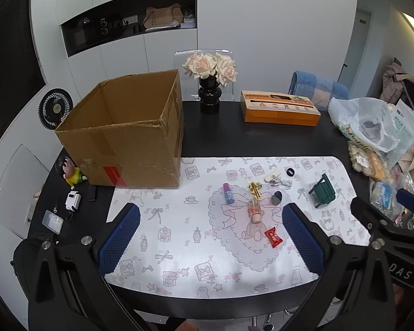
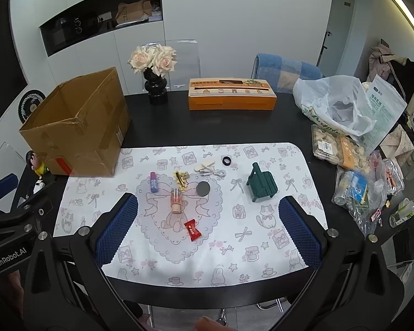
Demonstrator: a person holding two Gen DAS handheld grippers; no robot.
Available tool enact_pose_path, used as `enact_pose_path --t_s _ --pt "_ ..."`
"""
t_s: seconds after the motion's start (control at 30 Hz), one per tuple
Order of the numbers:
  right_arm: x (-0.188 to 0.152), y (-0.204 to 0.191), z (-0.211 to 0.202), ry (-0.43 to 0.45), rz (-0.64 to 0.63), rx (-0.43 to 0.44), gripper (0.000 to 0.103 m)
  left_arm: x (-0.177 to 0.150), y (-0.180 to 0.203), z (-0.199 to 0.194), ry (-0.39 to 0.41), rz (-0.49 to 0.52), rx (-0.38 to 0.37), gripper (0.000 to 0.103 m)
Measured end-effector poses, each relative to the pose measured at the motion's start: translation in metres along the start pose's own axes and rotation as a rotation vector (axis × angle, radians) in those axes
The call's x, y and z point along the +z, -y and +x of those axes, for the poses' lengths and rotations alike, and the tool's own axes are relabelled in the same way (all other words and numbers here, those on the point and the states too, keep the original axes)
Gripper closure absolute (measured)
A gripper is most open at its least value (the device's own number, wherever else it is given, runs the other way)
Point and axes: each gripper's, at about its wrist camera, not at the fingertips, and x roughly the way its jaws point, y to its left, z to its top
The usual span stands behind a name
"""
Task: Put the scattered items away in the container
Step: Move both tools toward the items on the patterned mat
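evenly bright indoor light, sharp centre, strong fisheye bending at edges.

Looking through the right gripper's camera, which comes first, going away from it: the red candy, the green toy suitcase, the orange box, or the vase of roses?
From the right gripper:
1. Red candy, between the fingers on the mat.
2. Green toy suitcase, farther back, to the right.
3. Orange box and vase of roses, both at the table's far edge; too close to rank.

White lettering reading "GenRobot.AI" is showing on the black body of the left gripper in the right wrist view. The letters "DAS" are showing on the right gripper in the left wrist view. Print on the orange box and bags is staying illegible.
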Motion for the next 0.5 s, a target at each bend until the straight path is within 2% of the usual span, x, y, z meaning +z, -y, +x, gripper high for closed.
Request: enact_pose_path --t_s 0.27,0.33,0.5 --pt "0.0002 0.0040 0.0009 -0.015 0.018 0.008 0.000 0.0003 -0.0060 -0.0058 0.040 -0.012 0.017 0.000" --pt "0.0003 0.0050 0.0011 -0.019 0.022 0.010 0.000 -0.0030 -0.0040 -0.0065 0.048 0.005 0.053 0.000" --pt "0.0004 0.0075 0.0017 -0.028 0.033 0.015 0.000 -0.0067 -0.0029 -0.0060 0.045 0.016 0.036 0.000"
